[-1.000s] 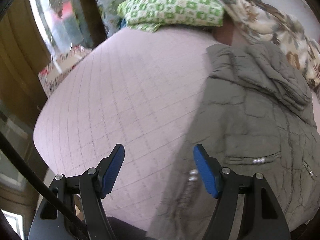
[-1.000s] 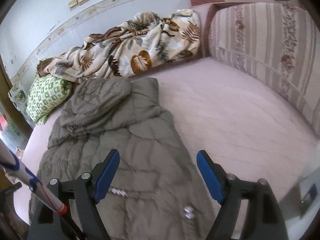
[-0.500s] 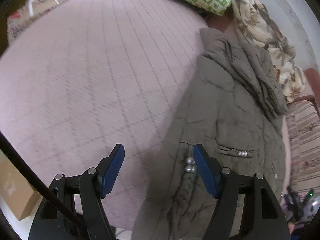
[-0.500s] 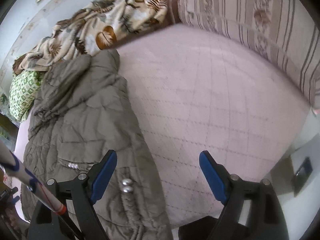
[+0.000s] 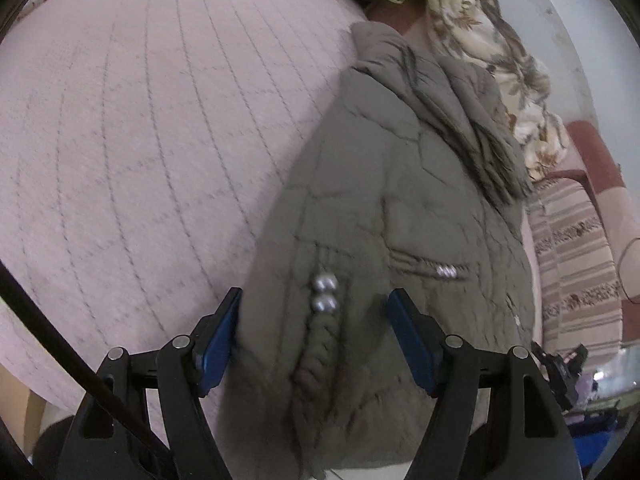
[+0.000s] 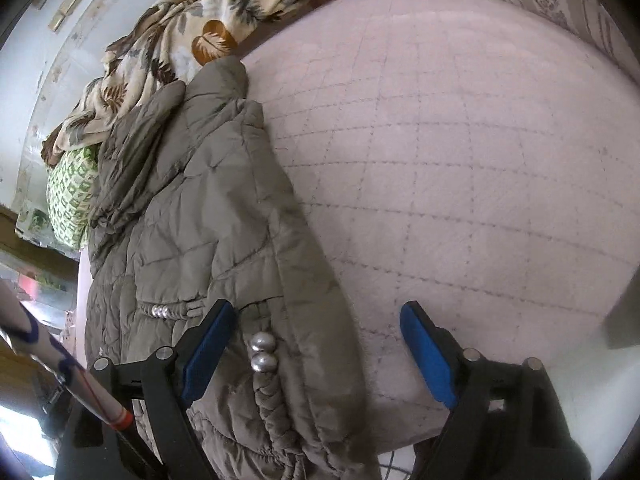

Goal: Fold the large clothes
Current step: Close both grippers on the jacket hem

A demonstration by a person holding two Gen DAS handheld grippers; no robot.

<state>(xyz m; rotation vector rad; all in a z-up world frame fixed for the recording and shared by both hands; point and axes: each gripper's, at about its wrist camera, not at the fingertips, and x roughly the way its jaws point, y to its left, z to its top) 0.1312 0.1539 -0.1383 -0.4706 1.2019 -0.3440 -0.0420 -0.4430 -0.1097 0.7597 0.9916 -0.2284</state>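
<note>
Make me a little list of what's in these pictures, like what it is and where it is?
clothing: olive quilted coat, spread flat
coat trim: two silver beads atop a braided cord
surface: pink quilted bed
by the wall: leaf-print blanket and green patterned pillow
left gripper: open, over the coat's hem
right gripper: open, over the coat's edge

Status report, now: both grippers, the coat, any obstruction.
Left gripper open over the coat's hem, nothing gripped. Right gripper open, straddling its near edge. Coat flat on the pink mattress. No obstruction seen.
</note>
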